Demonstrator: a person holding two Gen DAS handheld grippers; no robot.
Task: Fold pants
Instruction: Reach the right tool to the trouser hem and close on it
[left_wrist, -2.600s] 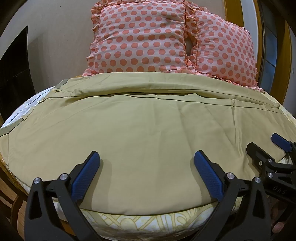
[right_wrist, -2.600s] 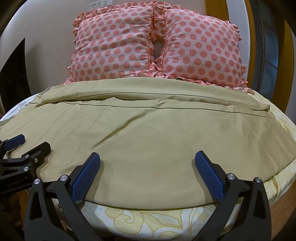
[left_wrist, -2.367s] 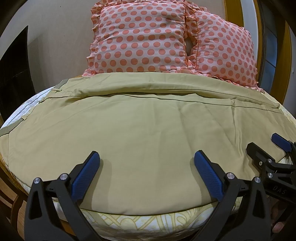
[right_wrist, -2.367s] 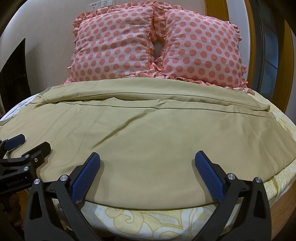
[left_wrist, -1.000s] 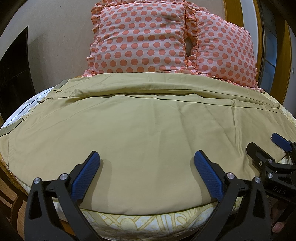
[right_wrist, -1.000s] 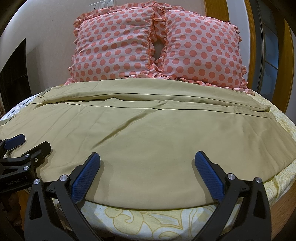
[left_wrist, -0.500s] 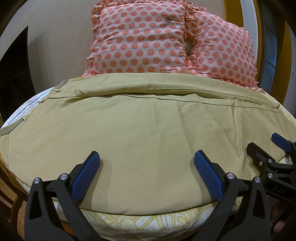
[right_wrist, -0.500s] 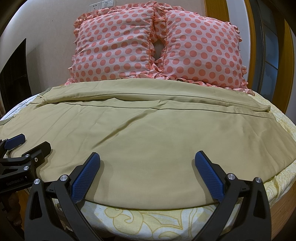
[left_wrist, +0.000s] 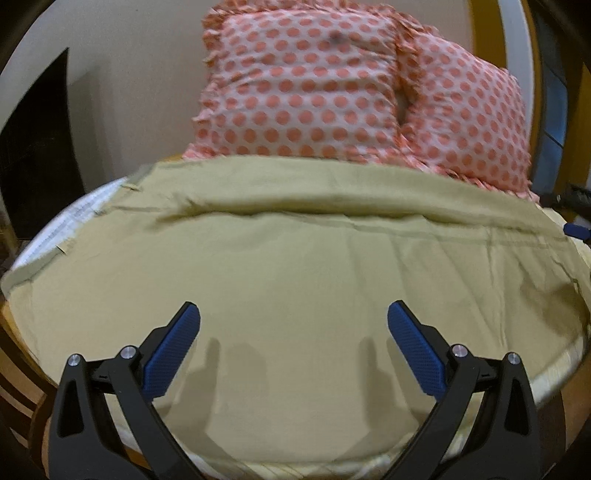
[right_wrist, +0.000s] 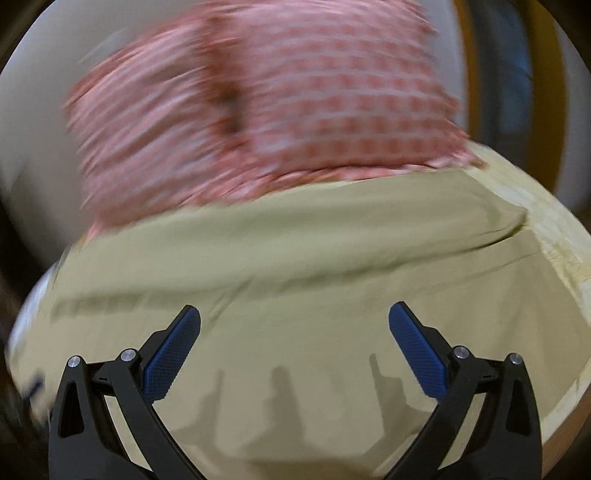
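The khaki pants (left_wrist: 295, 266) lie spread flat across the bed, filling most of both views (right_wrist: 314, 295). My left gripper (left_wrist: 293, 321) is open and empty, hovering over the near part of the cloth. My right gripper (right_wrist: 294, 321) is open and empty too, over the cloth further right; its view is blurred by motion. A blue fingertip of the right gripper (left_wrist: 576, 230) shows at the far right edge of the left wrist view.
Two pink polka-dot pillows (left_wrist: 306, 85) (left_wrist: 476, 125) lean on the wall at the head of the bed. A yellow patterned bedsheet (right_wrist: 554, 236) shows at the right edge. The bed's wooden edge (right_wrist: 569, 424) lies near right.
Both grippers moved forward over the pants, which now fill the view up close. The right gripper swung ahead and to the right, blurring its view. Both stay open.
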